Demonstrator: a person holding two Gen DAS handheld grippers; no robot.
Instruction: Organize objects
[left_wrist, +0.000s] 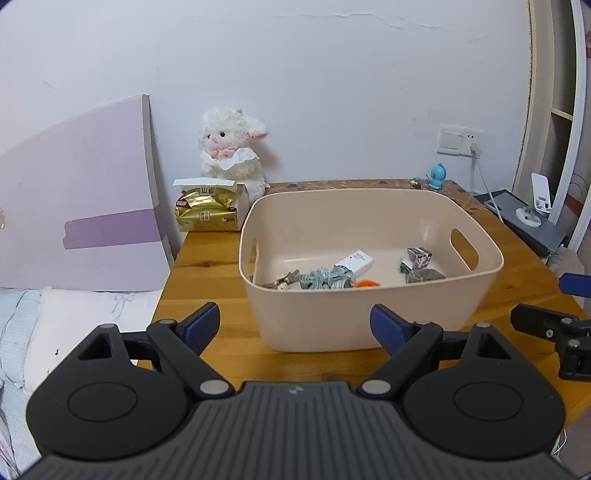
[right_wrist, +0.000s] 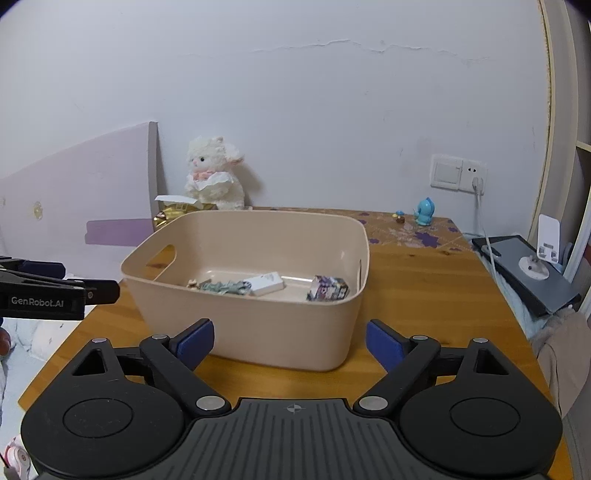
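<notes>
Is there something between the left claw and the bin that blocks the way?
Nothing visible does. The left claw is open and points at the near wall of the bin, with only bare table between them. The right claw is also open, in front of the bin.

Even, soft indoor light; faint shadows behind the plush lamb (left_wrist: 232, 147). Fisheye curvature bends edges, dark vignetted corners; focus mostly sharp.
</notes>
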